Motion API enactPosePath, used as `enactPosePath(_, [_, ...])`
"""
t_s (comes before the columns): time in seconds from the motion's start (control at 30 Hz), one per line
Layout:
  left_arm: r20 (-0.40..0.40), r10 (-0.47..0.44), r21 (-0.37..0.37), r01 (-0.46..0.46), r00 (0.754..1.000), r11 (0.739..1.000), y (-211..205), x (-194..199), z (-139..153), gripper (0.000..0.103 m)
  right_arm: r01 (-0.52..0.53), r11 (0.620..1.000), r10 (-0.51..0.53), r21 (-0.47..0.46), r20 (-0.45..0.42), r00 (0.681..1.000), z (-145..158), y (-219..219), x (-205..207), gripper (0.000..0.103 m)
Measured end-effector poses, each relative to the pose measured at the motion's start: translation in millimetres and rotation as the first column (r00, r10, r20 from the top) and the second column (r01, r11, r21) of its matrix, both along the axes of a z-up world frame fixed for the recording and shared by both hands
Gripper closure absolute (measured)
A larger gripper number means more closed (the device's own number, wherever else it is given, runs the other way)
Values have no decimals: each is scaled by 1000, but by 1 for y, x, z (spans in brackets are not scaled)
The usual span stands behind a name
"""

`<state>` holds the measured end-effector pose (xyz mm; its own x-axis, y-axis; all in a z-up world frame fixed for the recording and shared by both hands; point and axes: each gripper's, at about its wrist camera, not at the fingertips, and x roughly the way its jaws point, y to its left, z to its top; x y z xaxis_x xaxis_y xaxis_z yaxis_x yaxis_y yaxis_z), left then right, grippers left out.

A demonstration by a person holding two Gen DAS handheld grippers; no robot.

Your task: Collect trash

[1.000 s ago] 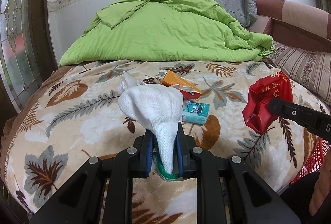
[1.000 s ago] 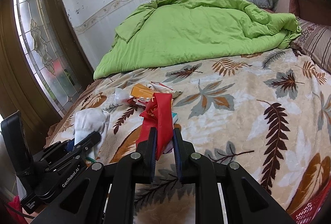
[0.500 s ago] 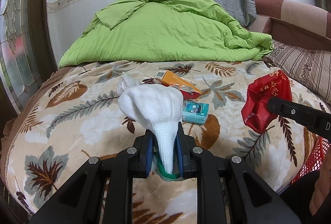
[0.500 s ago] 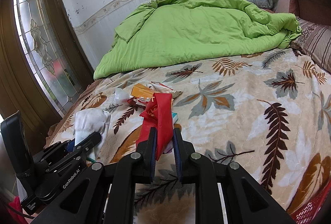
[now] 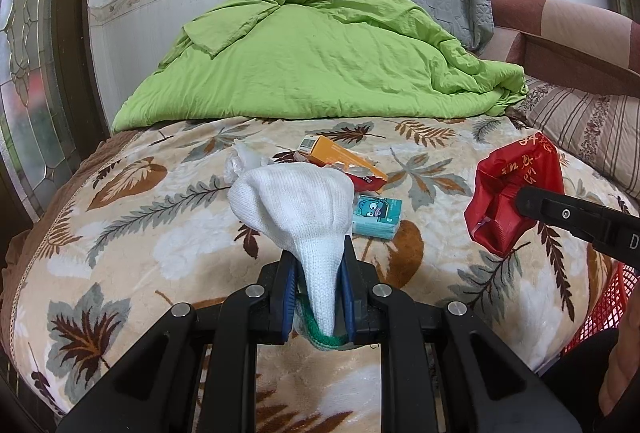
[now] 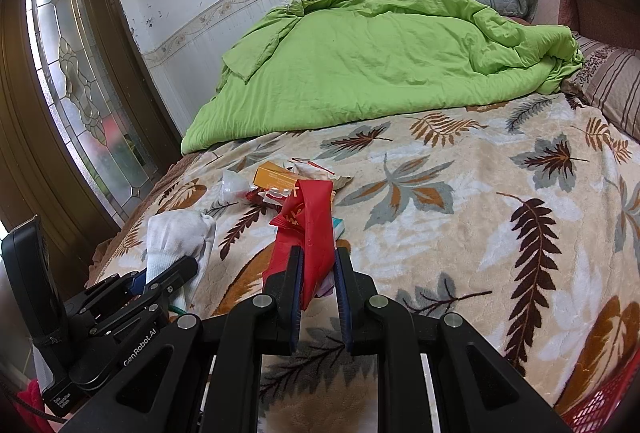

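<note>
Item 1: left tool (image 5: pixel 318 287) clenched on the cuff of a white glove (image 5: pixel 296 201), raised clear of the bed (image 5: pixel 160 245). Item 2: right tool (image 6: pixel 316 287) pinching a red plastic bag (image 6: pixel 310 217), likely as trash holder. Remaining litter, orange box (image 5: pixel 340 155) and teal tissue pack (image 5: pixel 376 213), lies mid-bed; red basket (image 5: pixel 612 309) at bedside.

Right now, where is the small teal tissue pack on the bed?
In the left wrist view, the teal tissue pack lies on the leaf-print blanket just right of the held white sock, below the orange box.
</note>
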<state>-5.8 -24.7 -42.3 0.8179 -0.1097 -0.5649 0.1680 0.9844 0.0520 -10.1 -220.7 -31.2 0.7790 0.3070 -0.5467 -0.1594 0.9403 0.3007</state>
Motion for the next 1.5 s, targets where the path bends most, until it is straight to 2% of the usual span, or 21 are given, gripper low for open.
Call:
enactPosePath(0.87, [-2, -5, -1, 5, 1000, 1000, -6, -1, -1, 85, 8, 1000, -8, 4, 7, 1000, 1, -1, -1, 87])
enactPosePath(1.5, [-7, -118, 8, 118, 993, 993, -47, -15, 14, 85, 106, 992, -109, 70, 42, 993, 32, -51, -43, 87])
